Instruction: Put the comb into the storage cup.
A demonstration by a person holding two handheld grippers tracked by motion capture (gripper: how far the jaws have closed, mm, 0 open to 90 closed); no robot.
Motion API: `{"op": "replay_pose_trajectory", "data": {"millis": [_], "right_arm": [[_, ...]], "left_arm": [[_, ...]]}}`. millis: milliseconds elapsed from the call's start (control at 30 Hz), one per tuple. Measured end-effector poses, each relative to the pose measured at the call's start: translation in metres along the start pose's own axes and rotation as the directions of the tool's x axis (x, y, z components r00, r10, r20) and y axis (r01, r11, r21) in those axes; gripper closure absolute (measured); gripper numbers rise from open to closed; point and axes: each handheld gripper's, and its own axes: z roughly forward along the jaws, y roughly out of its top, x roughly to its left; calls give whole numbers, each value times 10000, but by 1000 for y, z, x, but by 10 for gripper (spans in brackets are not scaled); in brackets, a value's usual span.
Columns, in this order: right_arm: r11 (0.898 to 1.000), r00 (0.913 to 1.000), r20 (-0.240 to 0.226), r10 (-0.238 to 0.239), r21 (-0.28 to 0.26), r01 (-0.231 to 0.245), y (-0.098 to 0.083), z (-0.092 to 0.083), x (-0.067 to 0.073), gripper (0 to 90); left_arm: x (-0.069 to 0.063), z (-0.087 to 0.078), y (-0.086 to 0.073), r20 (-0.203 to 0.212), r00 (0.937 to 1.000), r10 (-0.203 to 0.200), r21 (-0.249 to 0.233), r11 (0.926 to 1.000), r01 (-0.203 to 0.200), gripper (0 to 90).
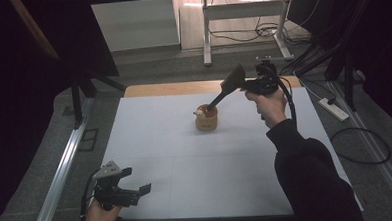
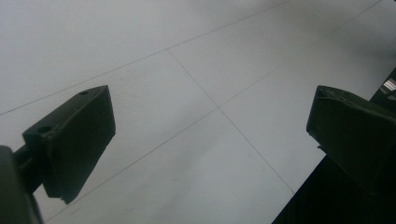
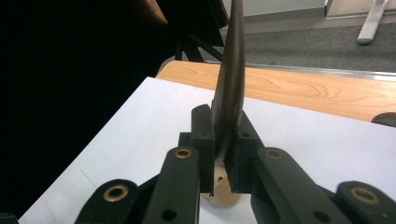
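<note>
Spatula gripped over wooden cup, left gripper idle

While the left gripper [image 1: 132, 186] rests at the near left corner of the desk [image 1: 211, 165], its fingers [image 2: 77, 140] stand wide apart with nothing between them; bare white desk surface shows in the gap, seen in the left gripper view. Right gripper [image 1: 250, 85] is held above the far side of the desk, hand [image 1: 271, 107] under it, dark sleeve trailing back toward the near edge. Its fingers [image 3: 203, 140] are clamped tight on a dark spatula [image 1: 225, 91]; right gripper view shows the thin blade edge-on, pinched between both pads and rising past them. From above, the spatula slants down and left, broad end up near the gripper, narrow end dipping into a small wooden cup [image 1: 206, 119]. Cup stands upright on the white sheet, toward the far middle, well apart from the left gripper. Something pale sits at the cup's rim; cannot tell what. Strip of bare wood shows along the far desk edge.
</note>
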Motion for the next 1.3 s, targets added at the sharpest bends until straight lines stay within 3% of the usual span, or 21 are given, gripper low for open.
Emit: {"op": "replay_pose_trajectory", "data": {"millis": [1300], "right_arm": [[9985, 10000, 22, -75, 545, 74, -11, 32, 3, 836]], "left_arm": [[0, 1, 0, 36, 10000, -53, 36, 10000, 52, 20]]}}
